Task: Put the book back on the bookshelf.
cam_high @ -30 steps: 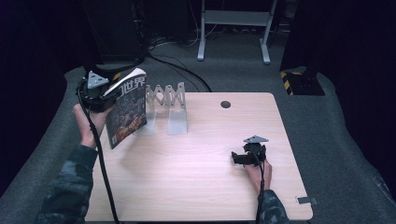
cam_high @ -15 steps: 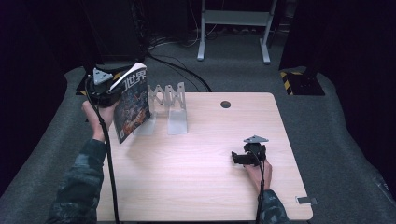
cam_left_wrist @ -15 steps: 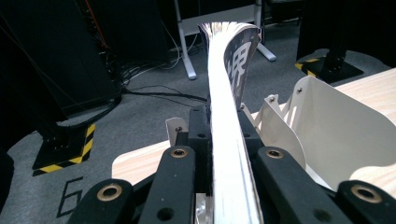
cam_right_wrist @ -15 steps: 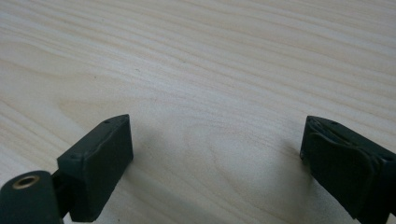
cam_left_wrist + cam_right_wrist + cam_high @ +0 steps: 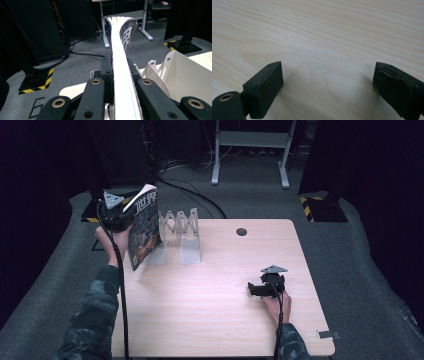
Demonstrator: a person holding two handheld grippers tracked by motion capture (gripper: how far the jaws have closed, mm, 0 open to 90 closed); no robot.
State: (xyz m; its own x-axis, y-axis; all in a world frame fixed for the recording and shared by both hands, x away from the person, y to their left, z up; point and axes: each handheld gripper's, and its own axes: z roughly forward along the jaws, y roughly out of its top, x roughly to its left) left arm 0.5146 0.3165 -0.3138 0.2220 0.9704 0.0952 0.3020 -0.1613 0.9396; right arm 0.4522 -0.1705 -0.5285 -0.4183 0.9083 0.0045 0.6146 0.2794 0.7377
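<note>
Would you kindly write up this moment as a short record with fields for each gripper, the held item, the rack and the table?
left gripper: shut on the magazine, at the table's far left corner
magazine: upright, cover facing the person's right, beside the rack's left end
rack: white file rack with zigzag dividers, standing on the table, no item visible in it
right gripper: open, nothing between the jaws, low over bare wood
table: light wood, small round hole near the far edge
</note>
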